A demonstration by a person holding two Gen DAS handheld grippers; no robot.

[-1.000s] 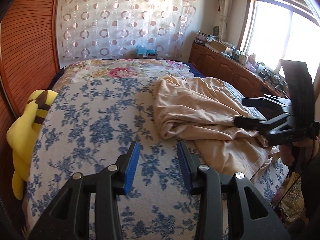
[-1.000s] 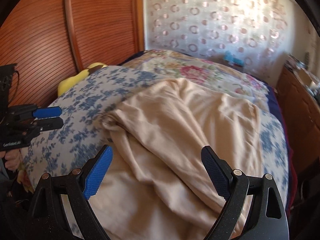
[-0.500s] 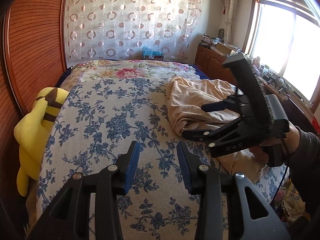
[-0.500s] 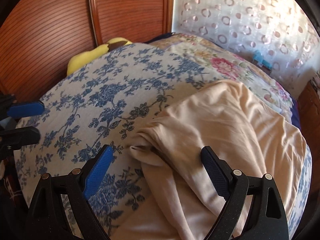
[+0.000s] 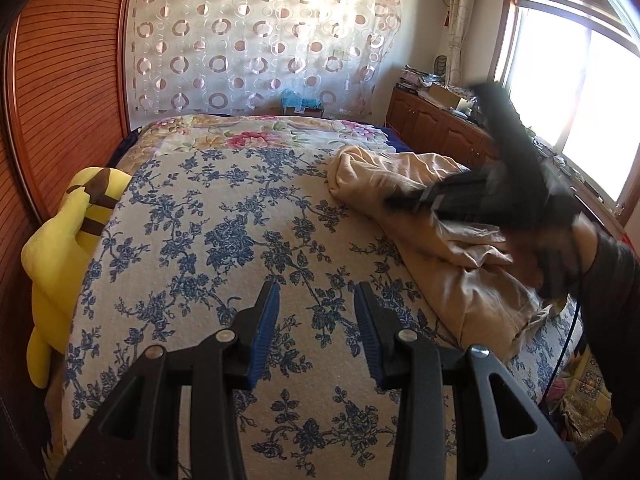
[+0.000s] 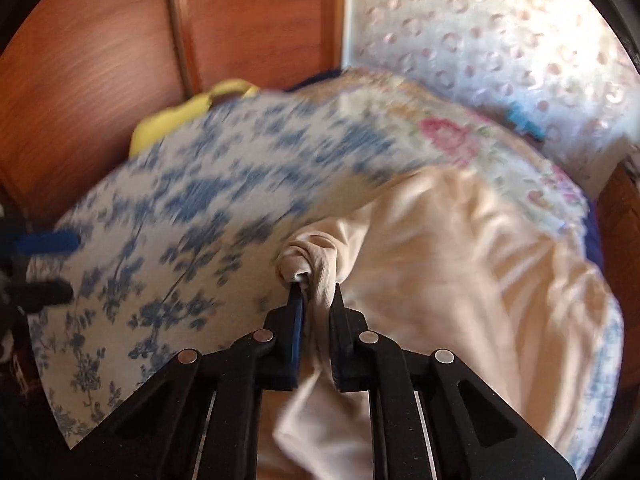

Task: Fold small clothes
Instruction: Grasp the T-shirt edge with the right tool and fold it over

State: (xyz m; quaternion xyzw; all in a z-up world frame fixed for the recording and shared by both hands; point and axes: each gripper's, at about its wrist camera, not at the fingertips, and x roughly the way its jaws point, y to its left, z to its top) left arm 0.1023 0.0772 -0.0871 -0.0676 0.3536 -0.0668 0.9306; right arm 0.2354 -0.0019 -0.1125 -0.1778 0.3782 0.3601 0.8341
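Nearest the right wrist camera, the right gripper (image 6: 316, 300) is closing its jaws on a bunched edge of the beige garment (image 6: 460, 280); a twist of the cloth already sits pinched between the pads and runs down between the fingers. From the left wrist view the same gripper shows as a dark blur over the garment's near side. The left gripper (image 5: 316, 320) hovers over bare bedspread, its jaws part spread with nothing between them, and the garment lies off to its right, well apart from them.

Beyond the jaws, the garment lies crumpled in a loose heap on the blue-flowered bedspread (image 5: 224, 240), toward the window side of the bed. No neat fold shows anywhere in it, so the task looks to be at its start: one edge has been caught, and spreading the cloth flat and making every fold are still left.

Farther off, a yellow plush toy (image 5: 68, 248) rests against the wooden wall (image 5: 60, 100), and a circle-patterned curtain (image 5: 260, 40) hangs behind the bed.
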